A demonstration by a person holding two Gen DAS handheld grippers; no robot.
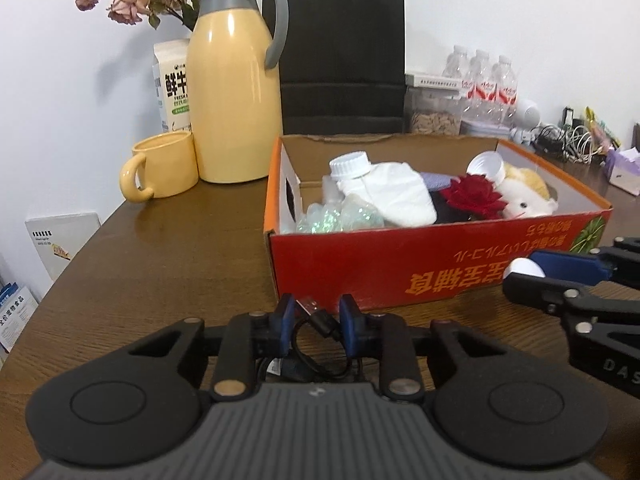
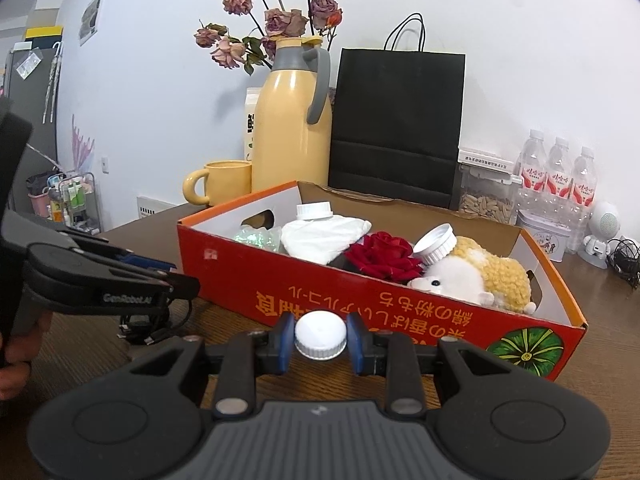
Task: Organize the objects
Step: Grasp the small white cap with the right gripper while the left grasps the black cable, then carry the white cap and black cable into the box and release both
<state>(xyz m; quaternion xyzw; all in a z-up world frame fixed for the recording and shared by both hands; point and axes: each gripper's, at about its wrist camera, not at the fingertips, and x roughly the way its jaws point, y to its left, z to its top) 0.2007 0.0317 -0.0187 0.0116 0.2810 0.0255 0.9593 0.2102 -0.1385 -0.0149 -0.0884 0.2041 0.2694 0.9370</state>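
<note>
Clamping a coiled black cable (image 1: 316, 336), plug pointing up-left, left tongs (image 1: 316, 316); right tongs (image 2: 320, 338) pinch a white cap (image 2: 320, 335).

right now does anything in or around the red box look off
Two white screw-cap bottles lie tipped in the red cardboard box: one leans on the plush toy, one is propped on white cloth. The box's lettering is upside down.

Red cardboard box (image 2: 256, 280) with orange rim, yellow lettering and a green pumpkin print (image 2: 525, 349). White ribbed cap (image 2: 320, 340) between blue pads of black right gripper (image 2: 320, 342). Black coiled cable (image 1: 316, 332) between blue pads of black left gripper (image 1: 316, 320). Pale yellow flask (image 1: 234, 92) with grey handle; matching yellow mug (image 1: 160, 168). Dark brown wood-grain table (image 1: 160, 264). Red rose (image 2: 382, 256); cream-and-white plush toy (image 2: 480, 276); black paper bag (image 2: 396, 128).
</note>
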